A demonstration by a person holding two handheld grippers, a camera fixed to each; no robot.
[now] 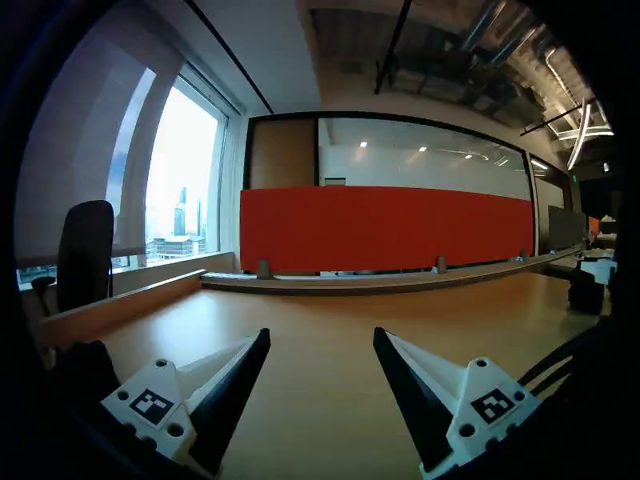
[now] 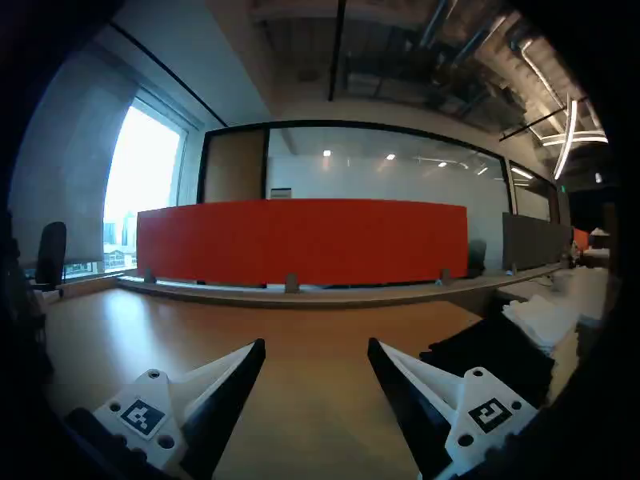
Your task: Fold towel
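Two empty pairs of jaws, spread: left gripper [image 1: 320, 331] and right gripper [image 2: 314, 342] poised over tan wooden surface [image 2: 200, 320] — ready for stacked black and white folded towels [image 2: 500, 352].

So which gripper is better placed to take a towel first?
Probably the right gripper: the pile of black and white folded cloths lies close beside its open fingers on the light wooden desk. The left gripper is open too.

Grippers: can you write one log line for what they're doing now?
left gripper: open, empty, over desk | right gripper: open, empty | towel stack: on desk, right side of right gripper view, untouched
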